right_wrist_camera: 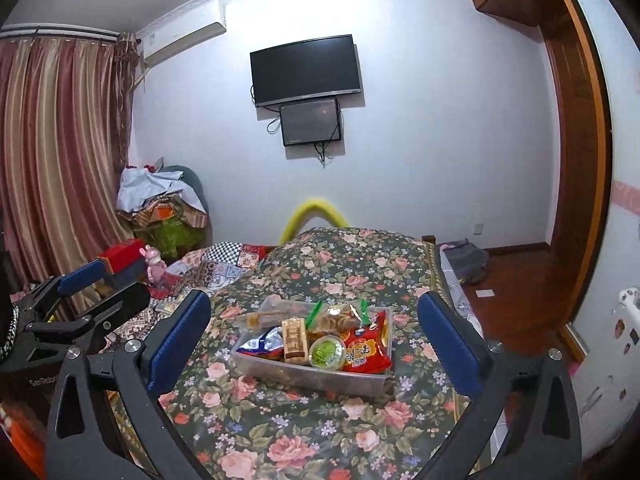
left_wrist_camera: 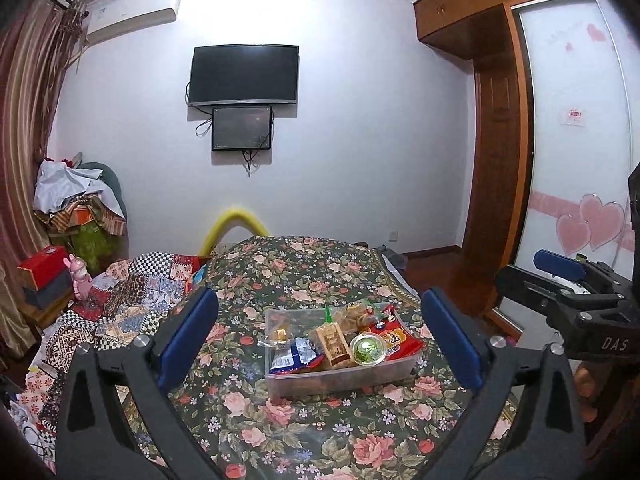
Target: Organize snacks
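The snacks are seen gathered in the clear rectangular plastic container (left_wrist_camera: 340, 382) set on the floral-covered bed (left_wrist_camera: 280, 432); no loose packet is visible outside it, so the sorting is judged essentially finished. The left gripper (left_wrist_camera: 320, 340) and right gripper (right_wrist_camera: 316, 342) are held short of it, jaws wide apart and empty.

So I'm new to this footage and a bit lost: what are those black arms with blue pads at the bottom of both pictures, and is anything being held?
Those are hand-held claws, one in each of a person's hands, with a camera on each looking forward between its fingers. One picture comes from the left claw, the other from the right claw; each also catches the other claw at its edge. Both claws are open and hold nothing. Ahead, on a bed with a flowered cover, stands a clear plastic box filled with snacks: a red packet, a blue packet, a small green-lidded cup and more.
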{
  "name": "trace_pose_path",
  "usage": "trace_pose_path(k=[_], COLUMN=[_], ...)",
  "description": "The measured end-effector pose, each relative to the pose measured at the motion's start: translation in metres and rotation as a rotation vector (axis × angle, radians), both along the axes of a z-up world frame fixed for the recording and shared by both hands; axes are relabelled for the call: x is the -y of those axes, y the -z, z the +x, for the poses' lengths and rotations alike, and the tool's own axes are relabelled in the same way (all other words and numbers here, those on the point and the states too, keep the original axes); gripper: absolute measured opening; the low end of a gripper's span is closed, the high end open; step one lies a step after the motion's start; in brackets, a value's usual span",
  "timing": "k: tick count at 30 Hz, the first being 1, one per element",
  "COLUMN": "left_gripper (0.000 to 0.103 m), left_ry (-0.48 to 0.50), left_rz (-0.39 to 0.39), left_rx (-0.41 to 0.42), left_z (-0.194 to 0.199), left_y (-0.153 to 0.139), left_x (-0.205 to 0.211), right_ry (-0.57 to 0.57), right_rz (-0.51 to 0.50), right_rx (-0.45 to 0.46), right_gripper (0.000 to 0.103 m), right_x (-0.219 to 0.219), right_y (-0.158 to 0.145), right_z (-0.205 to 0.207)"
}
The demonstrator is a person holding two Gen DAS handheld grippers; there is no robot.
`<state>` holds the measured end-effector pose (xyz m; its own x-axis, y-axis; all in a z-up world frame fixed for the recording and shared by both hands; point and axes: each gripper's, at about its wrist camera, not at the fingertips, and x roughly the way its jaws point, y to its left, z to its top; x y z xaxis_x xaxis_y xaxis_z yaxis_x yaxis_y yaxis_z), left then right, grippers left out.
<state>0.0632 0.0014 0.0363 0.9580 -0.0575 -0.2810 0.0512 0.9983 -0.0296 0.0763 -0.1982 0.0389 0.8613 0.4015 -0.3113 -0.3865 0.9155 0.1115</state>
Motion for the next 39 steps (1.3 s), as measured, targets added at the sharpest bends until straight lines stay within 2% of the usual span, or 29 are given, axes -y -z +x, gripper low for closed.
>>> trace_pose_path(k=[39], left_gripper=[0.103], left_ry=[0.008], left_rz=[-0.012], left_rx=[-0.024], left_z=[0.0051], left_y=[0.0057], left_x=[-0.0020], right_ry=[0.004], right_rz=[-0.006], right_rx=[-0.006], right_gripper=[0.103], right_x=[0.0010], right_y=[0.0047], right_z=[-0.0032])
